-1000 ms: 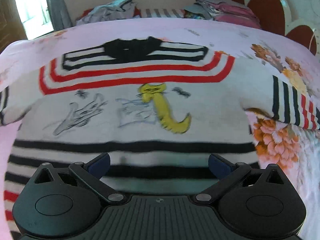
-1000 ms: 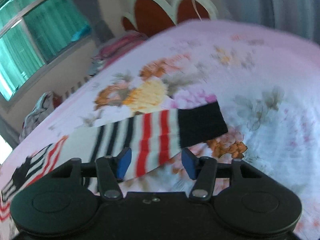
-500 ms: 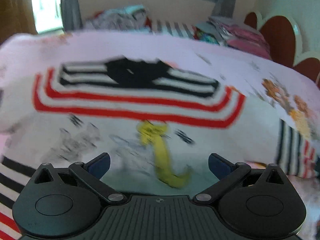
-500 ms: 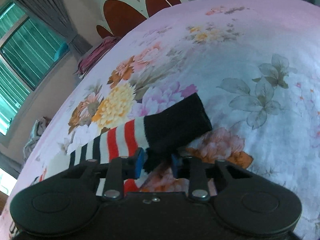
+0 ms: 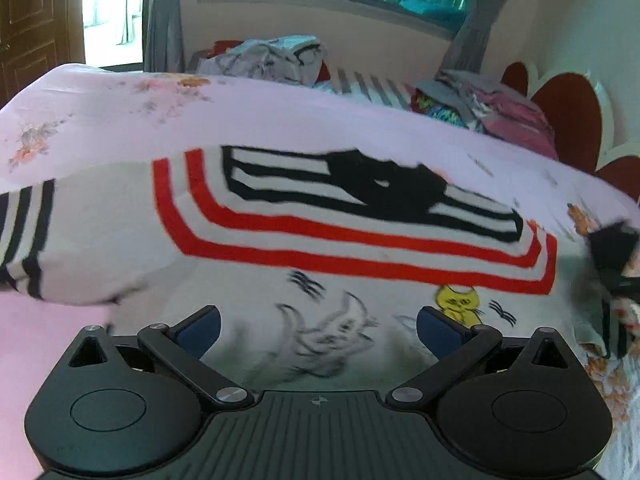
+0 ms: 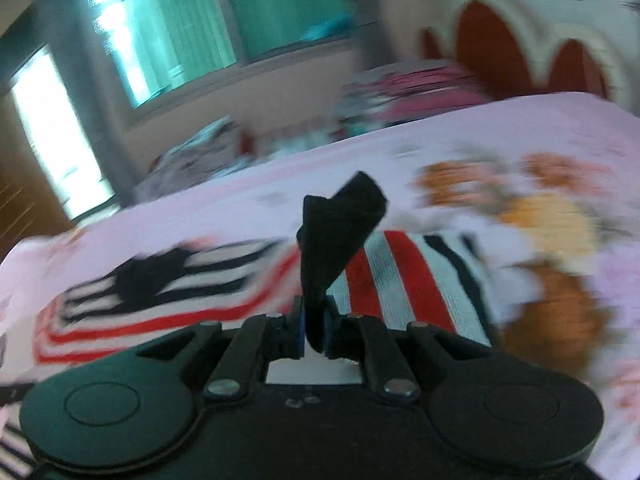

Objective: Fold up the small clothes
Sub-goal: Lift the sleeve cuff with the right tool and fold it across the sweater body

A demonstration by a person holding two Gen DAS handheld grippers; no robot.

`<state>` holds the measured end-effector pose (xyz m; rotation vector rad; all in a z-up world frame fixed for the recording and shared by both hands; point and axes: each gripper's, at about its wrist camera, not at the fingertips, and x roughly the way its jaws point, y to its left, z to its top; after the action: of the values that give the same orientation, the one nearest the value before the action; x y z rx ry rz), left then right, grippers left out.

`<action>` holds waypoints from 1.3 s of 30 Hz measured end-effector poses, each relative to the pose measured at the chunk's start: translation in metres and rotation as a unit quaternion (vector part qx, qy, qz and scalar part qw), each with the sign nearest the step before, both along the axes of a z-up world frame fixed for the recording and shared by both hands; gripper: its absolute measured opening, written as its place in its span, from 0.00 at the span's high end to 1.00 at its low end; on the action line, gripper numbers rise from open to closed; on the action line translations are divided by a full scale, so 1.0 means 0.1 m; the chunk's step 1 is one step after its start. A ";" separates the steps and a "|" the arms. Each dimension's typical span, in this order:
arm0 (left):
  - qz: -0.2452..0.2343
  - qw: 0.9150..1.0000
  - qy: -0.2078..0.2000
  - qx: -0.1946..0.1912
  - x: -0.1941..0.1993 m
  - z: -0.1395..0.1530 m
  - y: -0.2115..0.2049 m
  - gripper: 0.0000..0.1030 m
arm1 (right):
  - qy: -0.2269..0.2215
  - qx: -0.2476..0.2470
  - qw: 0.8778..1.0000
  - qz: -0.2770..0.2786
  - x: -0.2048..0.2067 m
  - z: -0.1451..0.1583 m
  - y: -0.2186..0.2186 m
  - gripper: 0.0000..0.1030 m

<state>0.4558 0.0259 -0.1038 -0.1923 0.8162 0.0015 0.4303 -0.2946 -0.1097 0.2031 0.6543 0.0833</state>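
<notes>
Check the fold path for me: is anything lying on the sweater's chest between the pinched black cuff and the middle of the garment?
Nothing visible does. The right gripper, its jaws closing, pinches the black cuff; the sweater front lies bare on the pink bedspread, and the open left gripper hovers over its lower part without touching.

Daylight floods from the doorway (image 5: 112, 12) at my 11 o'clock — blown out. My right view's smeared with motion blur, bedspread (image 6: 540, 208) mushy; left view sharper, slight blur, fisheye bending edges.
</notes>
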 end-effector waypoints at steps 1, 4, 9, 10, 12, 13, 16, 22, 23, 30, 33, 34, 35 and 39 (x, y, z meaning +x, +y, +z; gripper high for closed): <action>0.000 1.000 -0.001 -0.008 -0.01 0.01 0.11 0.00 | 0.004 -0.006 1.000 0.019 0.04 -0.04 0.21 0.92; -0.006 1.000 0.000 -0.017 0.00 0.00 0.39 0.00 | 0.023 -0.016 0.998 0.063 0.15 -0.19 0.76 0.92; -0.003 1.000 -0.001 -0.021 0.04 0.00 0.68 0.00 | 0.068 -0.035 0.992 0.102 0.26 -0.52 1.39 0.90; -0.003 1.000 -0.001 -0.027 0.05 -0.01 0.71 0.00 | 0.066 -0.039 0.992 0.100 0.23 -0.55 1.41 0.88; -0.011 0.999 -0.004 -0.045 0.07 -0.03 0.70 0.00 | 0.056 -0.045 0.992 0.104 0.18 -0.53 1.45 0.82; -0.016 0.998 -0.011 -0.059 0.07 -0.04 0.68 0.00 | 0.056 -0.041 0.992 0.107 0.16 -0.49 1.45 0.77; -0.032 0.994 -0.033 -0.094 0.15 -0.08 0.52 0.01 | 0.016 -0.027 0.995 0.092 -0.04 -0.31 1.33 0.75; -0.068 0.984 -0.004 -0.166 0.55 -0.34 0.03 0.12 | -0.028 -0.029 0.999 -0.036 -0.33 0.04 0.51 0.75; -0.073 0.984 0.007 -0.165 0.62 -0.39 -0.06 0.32 | -0.030 -0.027 0.997 -0.065 -0.36 0.07 0.33 0.75; -0.074 0.986 0.043 -0.140 0.84 -0.56 -0.56 0.54 | 0.002 0.008 0.980 -0.199 -0.60 0.05 -0.71 0.74; -0.075 0.985 0.026 -0.156 0.86 -0.51 -0.60 0.95 | 0.008 0.014 0.979 -0.205 -0.64 0.00 -0.81 0.74; -0.075 0.986 0.002 -0.150 0.82 -0.41 -0.57 0.95 | 0.010 0.017 0.979 -0.202 -0.65 -0.01 -0.83 0.74; -0.074 0.987 -0.021 -0.142 0.78 -0.32 -0.53 0.95 | 0.011 0.019 0.980 -0.197 -0.63 -0.01 -0.83 0.74; -0.053 0.989 -0.073 -0.118 0.68 -0.03 -0.29 0.95 | 0.013 0.029 0.984 -0.174 -0.58 -0.05 -0.73 0.74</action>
<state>0.5241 -0.0035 -0.1067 -0.3677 0.6776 -0.2085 0.3723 -0.3679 -0.1150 0.3717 0.6338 -0.2379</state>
